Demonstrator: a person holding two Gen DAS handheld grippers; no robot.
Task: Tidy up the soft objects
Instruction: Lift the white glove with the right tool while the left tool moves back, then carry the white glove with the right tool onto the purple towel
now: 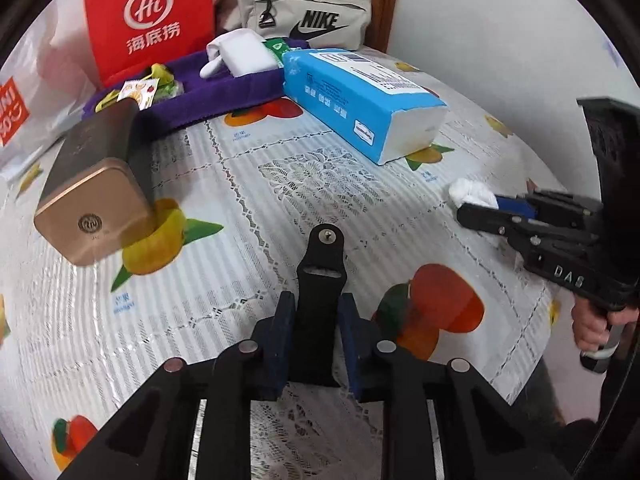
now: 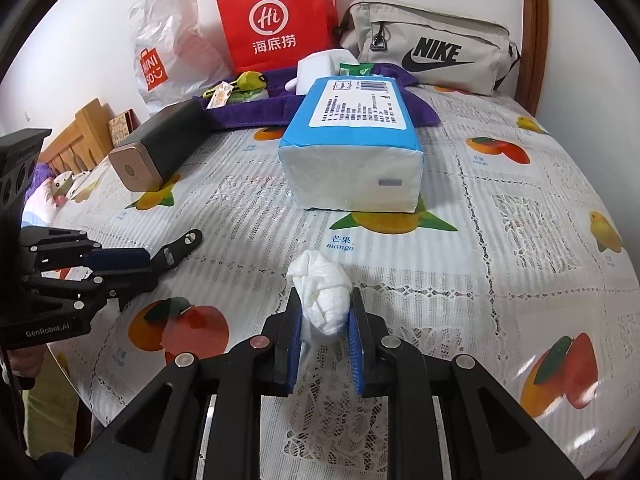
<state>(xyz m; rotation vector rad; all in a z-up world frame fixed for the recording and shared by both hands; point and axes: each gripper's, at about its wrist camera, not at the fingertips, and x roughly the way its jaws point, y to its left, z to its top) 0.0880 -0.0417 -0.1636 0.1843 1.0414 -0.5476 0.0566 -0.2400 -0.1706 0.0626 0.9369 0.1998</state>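
Note:
My right gripper (image 2: 325,312) is shut on a crumpled white tissue (image 2: 322,294) just above the tablecloth; it also shows in the left wrist view (image 1: 478,204), with the tissue (image 1: 472,194) at its tip. My left gripper (image 1: 318,332) is shut on a black strap-like clip (image 1: 322,276) and shows in the right wrist view (image 2: 160,258). A blue tissue pack (image 2: 352,140) lies ahead. A purple towel (image 1: 216,92) at the back holds a white soft item (image 1: 240,54) and green packets (image 1: 154,80).
A gold-ended dark box (image 1: 94,176) lies at the left. A red paper bag (image 2: 276,16), a white plastic bag (image 2: 168,40) and a beige Nike pouch (image 2: 428,44) stand against the back wall. The fruit-print tablecloth (image 2: 520,240) drops off at the near edges.

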